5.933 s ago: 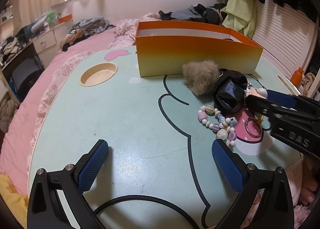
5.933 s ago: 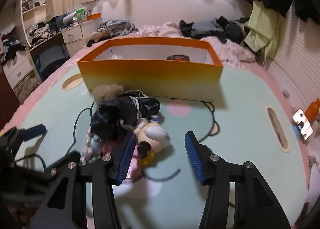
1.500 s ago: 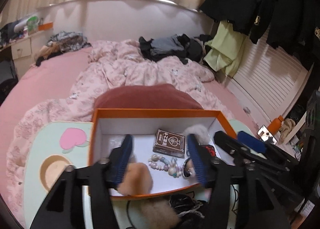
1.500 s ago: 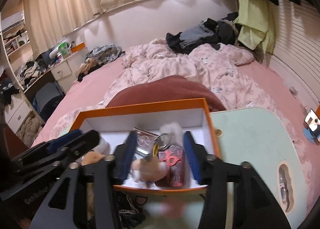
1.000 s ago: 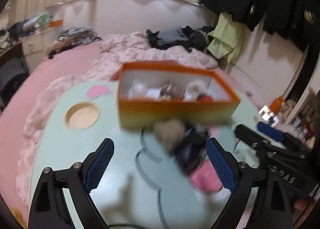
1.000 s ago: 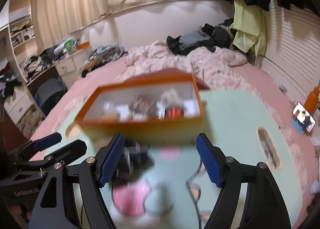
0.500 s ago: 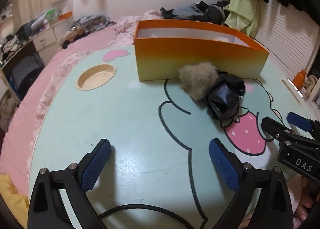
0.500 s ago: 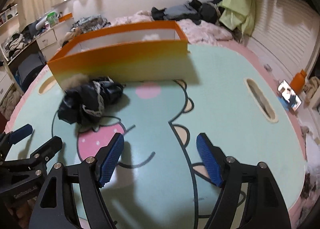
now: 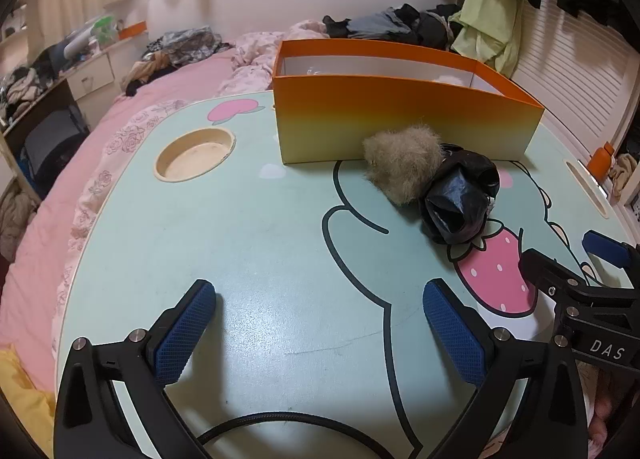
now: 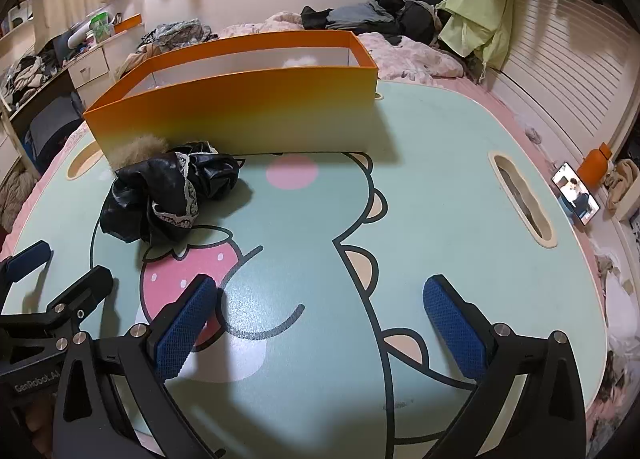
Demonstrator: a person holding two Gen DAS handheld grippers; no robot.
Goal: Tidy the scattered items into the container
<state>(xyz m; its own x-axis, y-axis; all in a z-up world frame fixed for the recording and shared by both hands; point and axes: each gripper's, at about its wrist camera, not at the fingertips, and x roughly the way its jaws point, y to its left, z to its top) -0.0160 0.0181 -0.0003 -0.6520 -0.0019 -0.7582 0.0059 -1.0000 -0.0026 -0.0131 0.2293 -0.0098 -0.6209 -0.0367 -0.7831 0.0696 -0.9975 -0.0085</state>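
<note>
The left wrist view shows the orange box (image 9: 404, 115) standing at the far side of the mint-green table (image 9: 260, 243), its near wall fading from orange to pale yellow; a little of its white inside shows over the rim, with something pale at the right end that is too hidden to name. Just in front of that wall lies a tan fur ball (image 9: 402, 167), touching or nearly touching the box, and against its right side sits a crumpled black cloth (image 9: 460, 199), resting on the table above a printed pink strawberry (image 9: 496, 279). The left gripper (image 9: 316, 327) hovers low over bare table well short of both items, its blue pads spread wide with nothing between them. At the right edge the right gripper (image 9: 576, 275) reaches in, near the strawberry. In the right wrist view the box (image 10: 240, 115) runs across the back, the cloth (image 10: 168, 195), trimmed with white lace, lies before its left half, and the fur ball (image 10: 138, 151) peeks out behind the cloth, against the box. The right gripper (image 10: 320, 319) is likewise spread wide and empty over the printed cartoon; the left gripper (image 10: 52, 283) shows at the left edge. A round recess (image 9: 195, 153) lies left of the box, a slot (image 10: 522, 199) on the table's right side, and a phone (image 10: 576, 193) beyond the edge.
</note>
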